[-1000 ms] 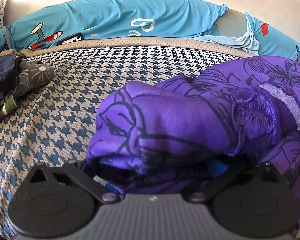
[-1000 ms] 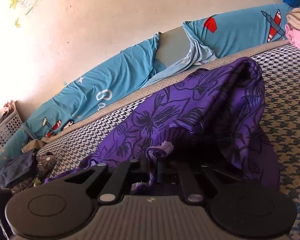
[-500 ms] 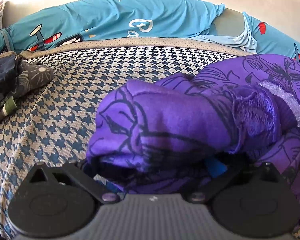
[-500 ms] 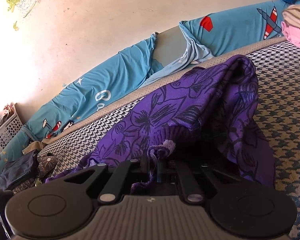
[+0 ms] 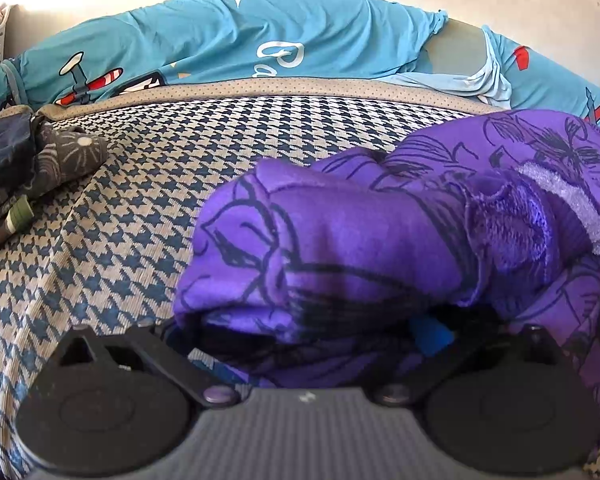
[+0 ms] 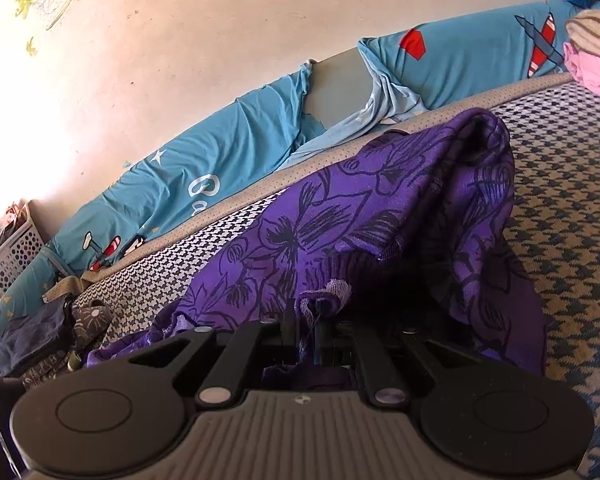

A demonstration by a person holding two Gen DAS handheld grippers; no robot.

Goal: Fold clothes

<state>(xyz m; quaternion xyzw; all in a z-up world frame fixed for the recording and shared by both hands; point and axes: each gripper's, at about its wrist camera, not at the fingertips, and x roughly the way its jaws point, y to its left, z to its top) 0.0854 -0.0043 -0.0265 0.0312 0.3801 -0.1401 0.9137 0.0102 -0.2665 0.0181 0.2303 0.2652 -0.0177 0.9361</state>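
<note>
Cloth (image 5: 380, 240), purple with a black flower print, lies bunched on the bed (image 5: 140, 184), its right part lifted off the checked cover. Right gripper (image 6: 316, 336) is clamped on a hem of it, fabric pinched between the closed fingers. Left gripper (image 5: 320, 340) is buried under a fold; linkages look spread, but whether it grips I cannot tell. Risk: thin pinch on the hem could slip if pulled hard, and the bunched layers may fold crooked. Dark clothes (image 5: 16, 176) lie far left.

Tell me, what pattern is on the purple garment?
Black line-drawn flowers on the purple garment, clearest in the right wrist view.
</note>
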